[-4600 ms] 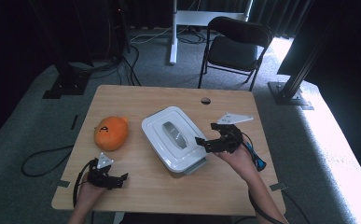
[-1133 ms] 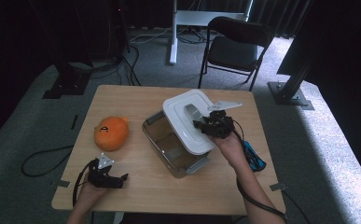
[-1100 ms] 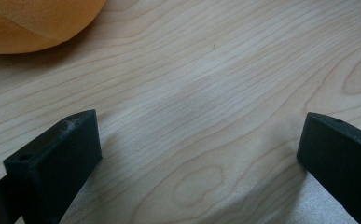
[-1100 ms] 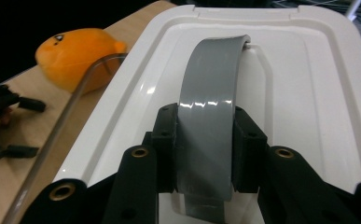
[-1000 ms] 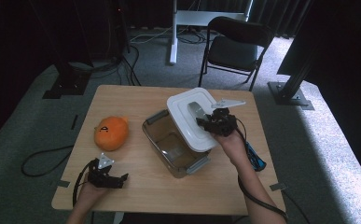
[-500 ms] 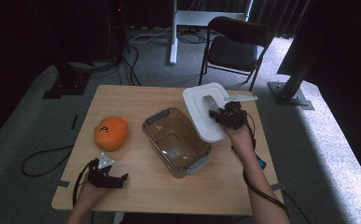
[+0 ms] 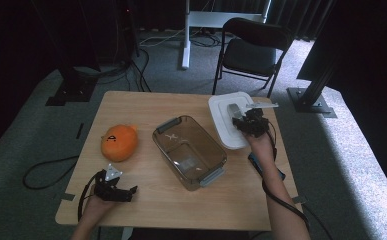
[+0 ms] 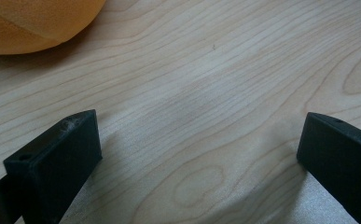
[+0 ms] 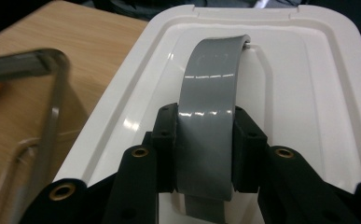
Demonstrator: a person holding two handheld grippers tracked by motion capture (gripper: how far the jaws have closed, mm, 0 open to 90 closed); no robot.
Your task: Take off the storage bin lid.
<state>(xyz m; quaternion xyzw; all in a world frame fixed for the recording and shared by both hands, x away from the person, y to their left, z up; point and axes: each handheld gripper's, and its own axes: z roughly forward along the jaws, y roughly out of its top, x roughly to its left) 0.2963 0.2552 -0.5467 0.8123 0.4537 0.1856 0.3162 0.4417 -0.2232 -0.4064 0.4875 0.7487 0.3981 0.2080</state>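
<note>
Now, view by view:

High view, step: I carry the white lid (image 7: pixel 226 120) by its grey handle (image 7: pixel 234 108) with my right tool (image 7: pixel 243 122); I judge the lid is being put aside at the far right of the counter (image 7: pixel 146 215), just beside the open clear container (image 7: pixel 188 151).
High view, left tool (image 7: pixel 126 192): it rests near the front edge of the counter, well apart from the orange plush toy (image 7: pixel 119 142).
High view, room: grey carpet (image 7: pixel 41 130), a black chair (image 7: pixel 253 50) behind the counter, cables on the floor.
Left gripper view: my jaws are spread wide over bare wood (image 8: pixel 206 93), nothing between them; the orange toy (image 8: pixel 33 21) sits at the top left corner.
Right gripper view: my jaws are pressed on the grey handle (image 9: pixel 211 121) from both sides; the white lid (image 9: pixel 308 93) lies under it, the container rim (image 9: pixel 52 93) at the left.
Next move: I think I must lower the lid flat on the counter, then loosen the tool.
</note>
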